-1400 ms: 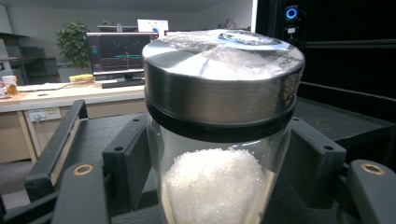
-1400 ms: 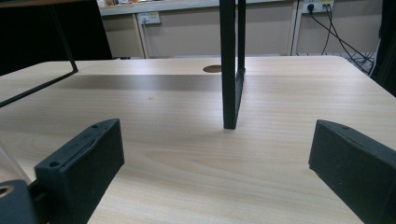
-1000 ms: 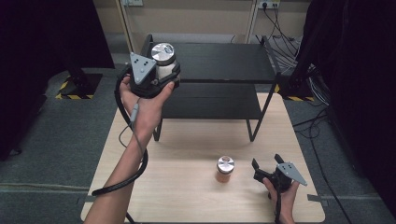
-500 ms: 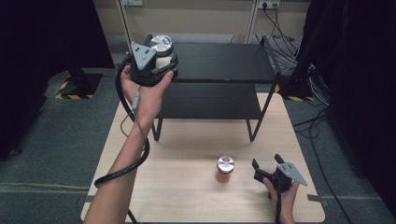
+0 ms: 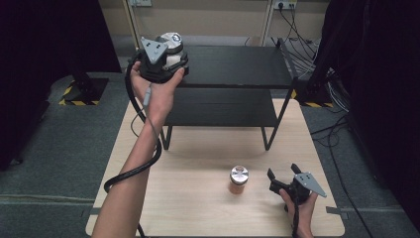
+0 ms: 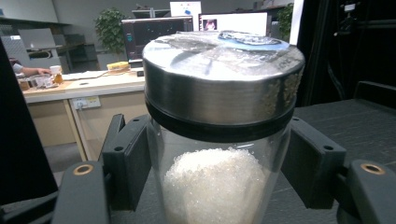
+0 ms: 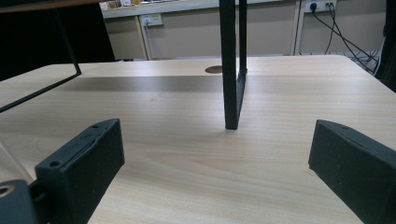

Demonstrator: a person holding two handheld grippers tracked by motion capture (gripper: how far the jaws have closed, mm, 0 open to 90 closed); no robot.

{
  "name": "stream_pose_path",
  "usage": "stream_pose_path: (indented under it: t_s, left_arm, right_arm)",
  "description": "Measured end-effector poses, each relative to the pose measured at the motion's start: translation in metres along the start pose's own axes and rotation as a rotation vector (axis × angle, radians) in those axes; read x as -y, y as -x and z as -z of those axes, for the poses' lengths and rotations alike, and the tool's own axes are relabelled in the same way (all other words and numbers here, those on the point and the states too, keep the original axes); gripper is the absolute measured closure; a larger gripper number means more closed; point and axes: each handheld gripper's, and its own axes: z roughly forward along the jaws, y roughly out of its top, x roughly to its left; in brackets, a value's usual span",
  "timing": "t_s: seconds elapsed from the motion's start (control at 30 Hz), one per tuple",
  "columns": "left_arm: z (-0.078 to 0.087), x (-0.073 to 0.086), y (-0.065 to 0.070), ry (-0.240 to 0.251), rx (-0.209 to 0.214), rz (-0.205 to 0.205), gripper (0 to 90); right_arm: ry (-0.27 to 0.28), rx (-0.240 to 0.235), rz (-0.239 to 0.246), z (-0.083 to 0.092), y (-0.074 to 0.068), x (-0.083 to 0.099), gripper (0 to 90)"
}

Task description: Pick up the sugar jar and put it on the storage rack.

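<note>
Clearly, glass jar [image 6: 217, 140]: silver lid, white granules inside.

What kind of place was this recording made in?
Probably an office or lab set up for recording. Behind the jar stand computer monitors and a desk; the wooden table with its black shelf rack sits on grey carpet, with wall sockets and loose cables behind.

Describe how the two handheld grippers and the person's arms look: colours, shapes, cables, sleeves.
Both the left gripper and the right gripper are black, each topped by a grey three-cornered plate. Their fingers are blocky, matte black, with small screw holes. A thick black cable trails from the left one. The forearms are bare, no sleeves in sight.
</note>
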Motion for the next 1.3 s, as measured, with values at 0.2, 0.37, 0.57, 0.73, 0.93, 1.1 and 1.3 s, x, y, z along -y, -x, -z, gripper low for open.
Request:
stream_pose_path:
  t_s: [0.2, 0.37, 0.57, 0.73, 0.93, 1.1, 1.3]
  left_arm:
    - [-0.005, 0.001, -0.001, -0.017, -0.009, 0.006, 30.7]
    - [-0.008, 0.001, 0.000, -0.029, -0.011, 0.002, 30.7]
    - [-0.010, 0.001, 0.000, -0.034, -0.008, 0.007, 30.6]
    - [-0.014, -0.001, -0.006, -0.045, 0.009, 0.033, 30.5]
    - [-0.016, -0.004, -0.009, -0.059, 0.017, 0.042, 30.4]
    - [-0.017, 0.001, -0.009, -0.039, 0.016, 0.062, 29.4]
    - [-0.012, 0.002, -0.009, -0.018, 0.021, 0.055, 10.2]
  right_arm:
    - [0.000, -0.001, 0.003, 0.000, 0.000, 0.000, 3.6]
    - [0.000, -0.002, 0.003, 0.000, 0.000, 0.000, 3.6]
    - [0.000, -0.003, 0.007, 0.000, 0.000, 0.000, 3.7]
    - [0.001, -0.003, 0.011, 0.000, 0.000, 0.000, 3.8]
    - [0.001, -0.004, 0.010, 0.000, 0.000, 0.000, 3.8]
    - [0.002, -0.005, 0.009, 0.000, 0.000, 0.000, 3.8]
    - [0.004, -0.004, 0.015, 0.000, -0.001, 0.001, 3.8]
